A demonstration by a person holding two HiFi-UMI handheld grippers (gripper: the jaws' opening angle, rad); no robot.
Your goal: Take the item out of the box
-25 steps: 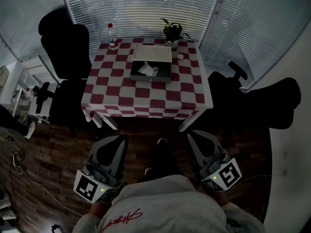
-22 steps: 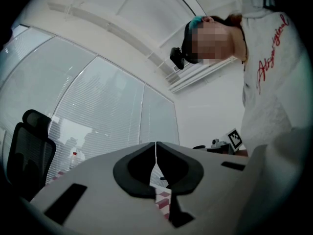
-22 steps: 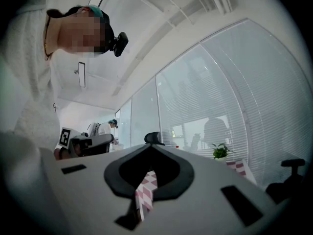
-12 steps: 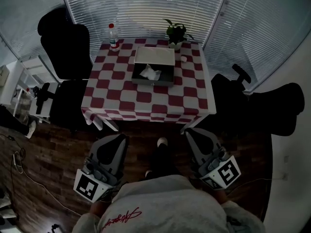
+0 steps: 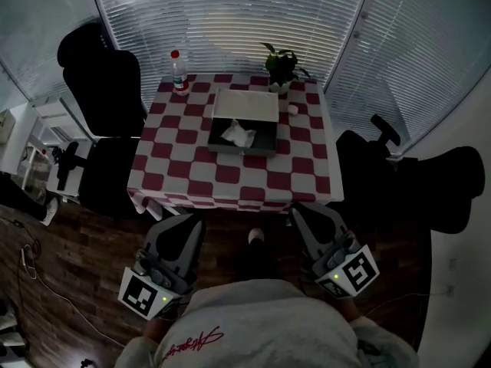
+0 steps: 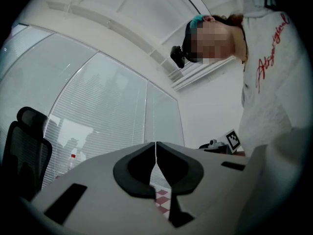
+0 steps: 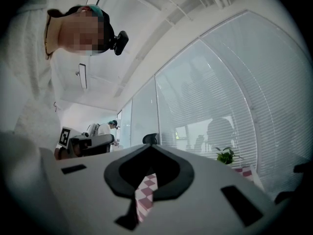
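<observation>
An open dark box [image 5: 242,133] sits on the red-and-white checked table [image 5: 192,182], its pale lid [image 5: 245,104] lying back behind it. Inside the box lies a crumpled white item [image 5: 236,134]. Both grippers hang low in front of the person, well short of the table's near edge. My left gripper [image 5: 184,225] has its jaws closed together with nothing between them, as the left gripper view [image 6: 156,146] shows. My right gripper [image 5: 307,215] is likewise shut and empty, with only checked cloth visible through the gap under its closed tips [image 7: 150,148].
A bottle with a red cap [image 5: 179,61] stands at the table's far left corner. A potted plant [image 5: 282,66] and a small white object [image 5: 293,110] are at the far right. Black office chairs flank the table on the left [image 5: 103,75] and right [image 5: 383,152]. Blinds cover the windows behind.
The table and box have slid slightly lower and nearer in the head view. Both grippers stay shut and low, barely shifted.
</observation>
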